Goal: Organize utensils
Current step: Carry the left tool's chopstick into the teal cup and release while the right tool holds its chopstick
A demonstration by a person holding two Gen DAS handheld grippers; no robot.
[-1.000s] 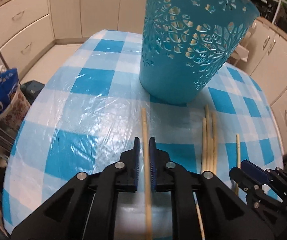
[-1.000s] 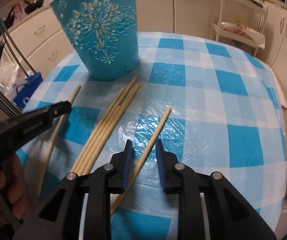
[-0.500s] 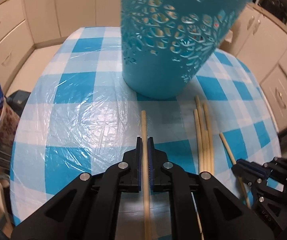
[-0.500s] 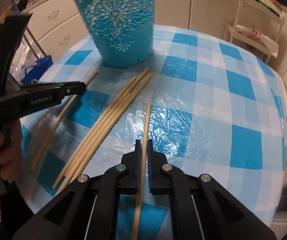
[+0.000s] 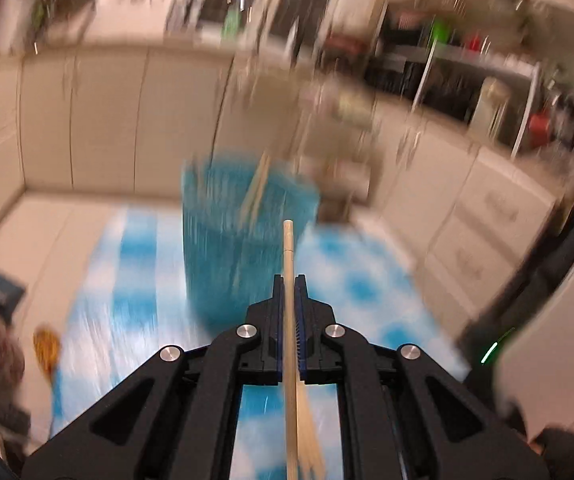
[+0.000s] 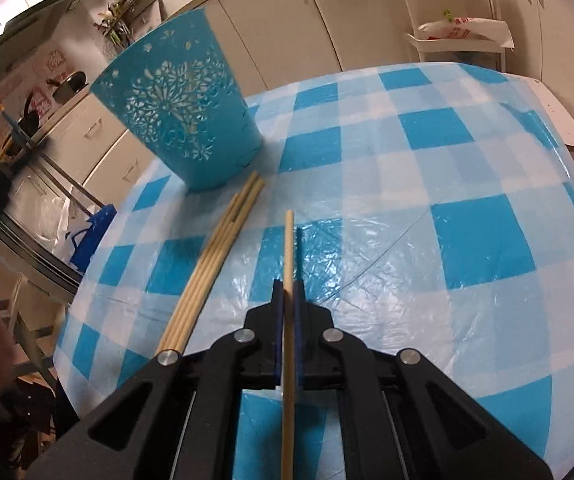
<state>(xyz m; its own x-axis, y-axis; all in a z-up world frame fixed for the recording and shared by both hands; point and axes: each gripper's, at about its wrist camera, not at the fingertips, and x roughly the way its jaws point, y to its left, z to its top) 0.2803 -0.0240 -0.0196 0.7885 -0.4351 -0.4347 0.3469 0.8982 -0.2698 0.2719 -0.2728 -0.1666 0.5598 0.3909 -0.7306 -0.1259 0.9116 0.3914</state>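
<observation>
My left gripper [image 5: 289, 280] is shut on a wooden chopstick [image 5: 288, 248], lifted and pointing toward the blue perforated basket [image 5: 243, 240]; this view is blurred. A chopstick [image 5: 257, 188] seems to stand inside the basket. My right gripper [image 6: 288, 286] is shut on another chopstick [image 6: 288, 240], held just above the checked tablecloth [image 6: 447, 208]. A bundle of several chopsticks [image 6: 215, 256] lies on the cloth to its left, pointing at the basket [image 6: 183, 108].
The round table's edge [image 6: 87, 320] drops off at the left, with a blue bag [image 6: 87, 236] on the floor. Cream cabinets [image 6: 287, 12] stand behind. A white rack [image 6: 459, 36] stands at the back right.
Both grippers have lifted their chopsticks off the table. The left one has swung up fast, so its view now looks level at the basket and is blurred.
</observation>
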